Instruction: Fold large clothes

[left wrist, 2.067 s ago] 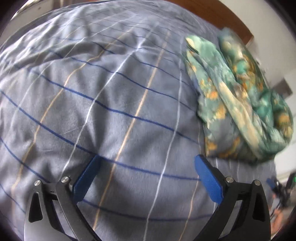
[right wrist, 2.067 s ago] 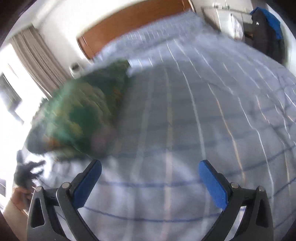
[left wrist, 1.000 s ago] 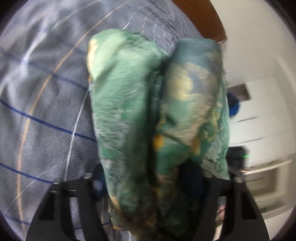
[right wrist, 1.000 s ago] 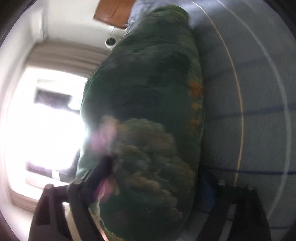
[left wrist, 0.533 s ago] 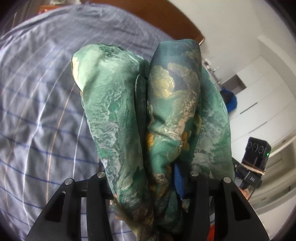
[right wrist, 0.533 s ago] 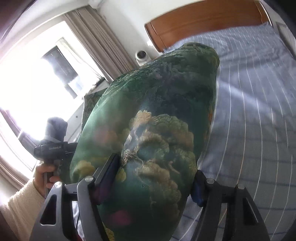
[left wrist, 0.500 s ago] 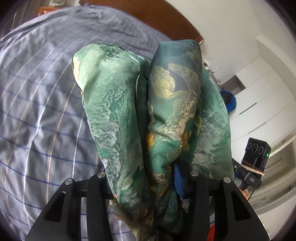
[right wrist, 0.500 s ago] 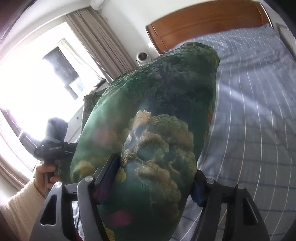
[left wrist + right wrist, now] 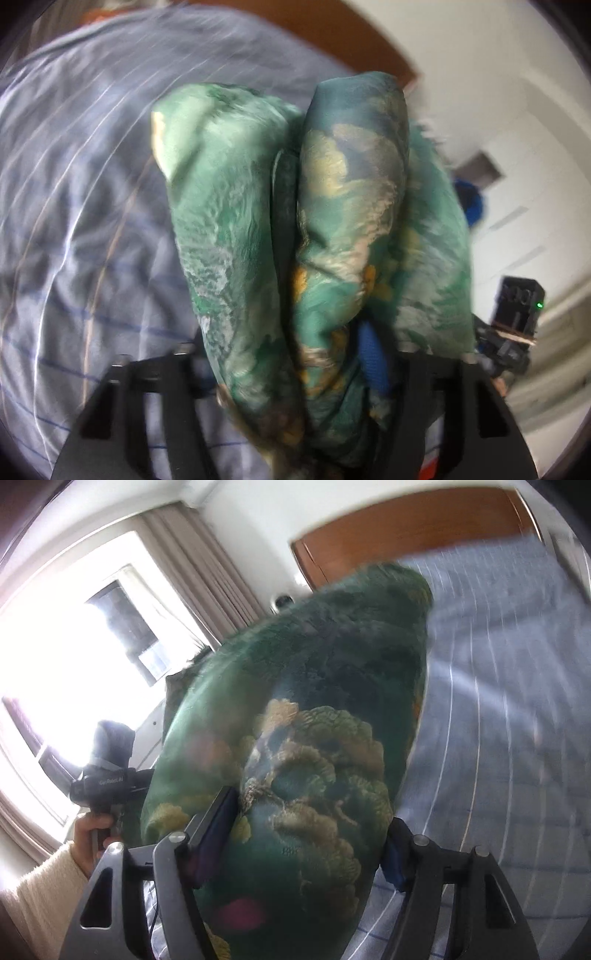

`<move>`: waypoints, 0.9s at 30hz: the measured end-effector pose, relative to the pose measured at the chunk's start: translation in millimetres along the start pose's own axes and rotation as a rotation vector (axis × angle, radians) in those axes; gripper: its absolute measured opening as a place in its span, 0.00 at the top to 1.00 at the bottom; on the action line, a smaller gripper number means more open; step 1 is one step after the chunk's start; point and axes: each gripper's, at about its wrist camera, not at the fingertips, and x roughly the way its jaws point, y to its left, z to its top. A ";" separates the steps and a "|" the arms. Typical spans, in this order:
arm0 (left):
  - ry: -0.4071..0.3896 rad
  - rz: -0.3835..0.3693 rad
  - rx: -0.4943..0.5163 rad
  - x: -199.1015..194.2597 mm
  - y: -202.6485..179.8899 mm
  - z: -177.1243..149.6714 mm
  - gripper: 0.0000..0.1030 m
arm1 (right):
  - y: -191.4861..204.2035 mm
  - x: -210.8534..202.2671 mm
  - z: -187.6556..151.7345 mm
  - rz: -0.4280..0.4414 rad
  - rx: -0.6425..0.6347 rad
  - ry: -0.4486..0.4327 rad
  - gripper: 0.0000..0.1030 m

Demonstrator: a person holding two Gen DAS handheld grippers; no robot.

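Note:
A folded green garment (image 9: pixel 229 236) with gold and teal print hangs bunched in thick rolls above the bed. My left gripper (image 9: pixel 288 350) has these rolls packed between its jaws; one blue pad (image 9: pixel 373 354) shows pressed against cloth, the other is hidden. The jaws are opening. In the right wrist view the same garment (image 9: pixel 314 738) bulges dark green between the jaws of my right gripper (image 9: pixel 306 834). Its left pad (image 9: pixel 218 819) and right pad both touch the bundle, and these jaws are opening too.
The bed (image 9: pixel 74 206), under a blue-grey striped cover, lies below with a wooden headboard (image 9: pixel 406 528) at the far end. A bright window with curtains (image 9: pixel 92 635) is to the left. A person's hand (image 9: pixel 92 827) in a cream sleeve holds the left gripper's handle. White cupboards (image 9: pixel 528 221) stand on the right.
Both grippers came in from the bare cover onto the folded garment, closed on it and lifted it off the bed. In the last half second both pairs of jaws have spread a little.

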 end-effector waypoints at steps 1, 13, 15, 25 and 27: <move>0.023 0.051 -0.017 8.0 8.2 -3.8 0.32 | -13.7 10.1 -6.0 -0.028 0.056 0.032 0.15; -0.436 0.467 0.531 -112.3 -127.3 -131.1 0.01 | 64.3 -105.1 -93.5 -0.397 -0.263 -0.156 0.07; -0.473 0.511 0.538 -121.6 -148.3 -154.0 0.00 | 91.5 -143.6 -105.9 -0.468 -0.310 -0.318 0.00; -0.446 0.586 0.503 -150.8 -218.6 -236.3 0.00 | 156.3 -197.8 -169.1 -0.573 -0.295 -0.338 0.00; -0.437 0.582 0.484 -154.6 -224.8 -246.4 0.00 | 160.1 -198.3 -174.7 -0.557 -0.232 -0.251 0.00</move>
